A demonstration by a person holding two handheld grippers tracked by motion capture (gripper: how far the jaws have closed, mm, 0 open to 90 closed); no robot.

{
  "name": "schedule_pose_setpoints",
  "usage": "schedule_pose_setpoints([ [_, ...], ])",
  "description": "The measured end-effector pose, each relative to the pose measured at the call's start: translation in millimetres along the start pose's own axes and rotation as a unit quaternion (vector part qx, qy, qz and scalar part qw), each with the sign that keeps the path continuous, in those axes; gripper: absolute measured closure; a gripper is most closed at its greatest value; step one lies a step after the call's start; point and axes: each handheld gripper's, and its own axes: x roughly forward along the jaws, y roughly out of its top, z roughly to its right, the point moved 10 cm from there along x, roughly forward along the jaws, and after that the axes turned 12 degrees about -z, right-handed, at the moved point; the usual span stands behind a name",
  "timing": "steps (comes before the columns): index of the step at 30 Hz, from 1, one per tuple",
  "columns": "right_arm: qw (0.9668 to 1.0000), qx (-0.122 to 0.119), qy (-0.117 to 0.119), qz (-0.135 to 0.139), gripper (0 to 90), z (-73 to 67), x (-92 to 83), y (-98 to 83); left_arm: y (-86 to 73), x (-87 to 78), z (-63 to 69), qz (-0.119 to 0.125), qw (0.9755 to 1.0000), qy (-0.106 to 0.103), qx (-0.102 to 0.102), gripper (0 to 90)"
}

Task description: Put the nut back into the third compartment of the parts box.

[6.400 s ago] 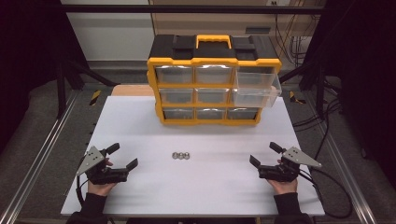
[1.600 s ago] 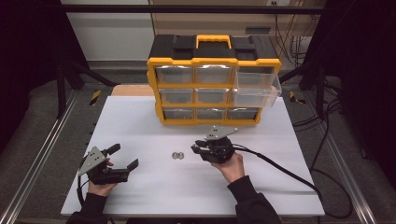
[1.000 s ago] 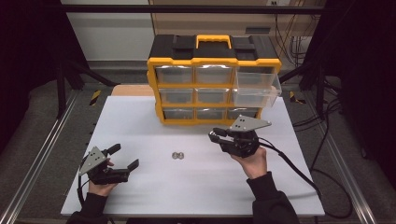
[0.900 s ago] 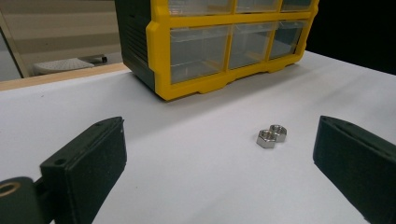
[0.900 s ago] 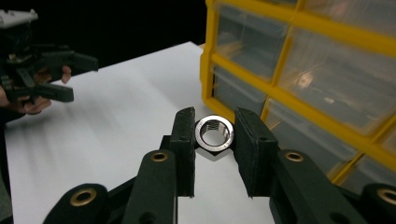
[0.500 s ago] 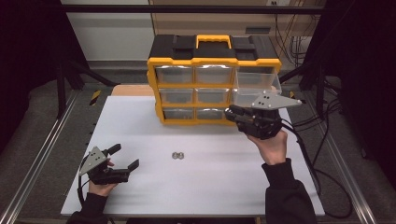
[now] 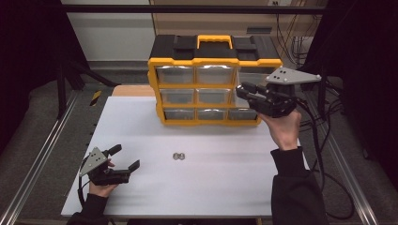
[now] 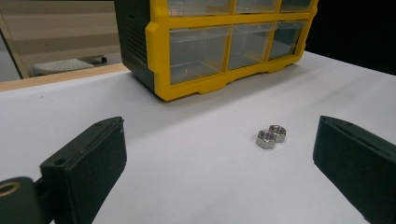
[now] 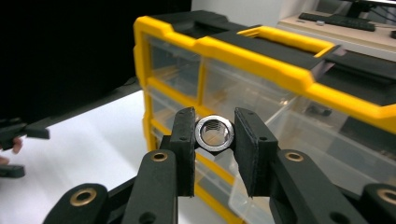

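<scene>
While nut (image 9: pixel 214 133) clamped, organizer (image 7: pixel 213 84) drawers look empty.

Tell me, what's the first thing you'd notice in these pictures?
The big yellow and black drawer box at the back of the white table stands out first. Next, the shiny nut pinched in the right gripper, held up by the box's right side. Two more nuts lie mid-table, with the left gripper open nearby.

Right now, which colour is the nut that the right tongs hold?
Shiny silver metal. The nut shows best in the right gripper view, clamped in the right tongs.
</scene>
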Motion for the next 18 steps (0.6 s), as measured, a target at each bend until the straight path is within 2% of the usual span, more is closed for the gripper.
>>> schedule_pose_setpoints([
  [8,0.9993,0.023,-0.027,-0.009,70.2,24.3,3.0,8.1,-0.1,0.4,0.4,0.000,1.0000,-0.001,0.001,2.6],
  [18,0.9964,0.044,-0.062,-0.036,70.2,50.1,12.7,4.5,-0.1,0.3,0.0,0.000,1.0000,-0.001,0.000,2.6],
])
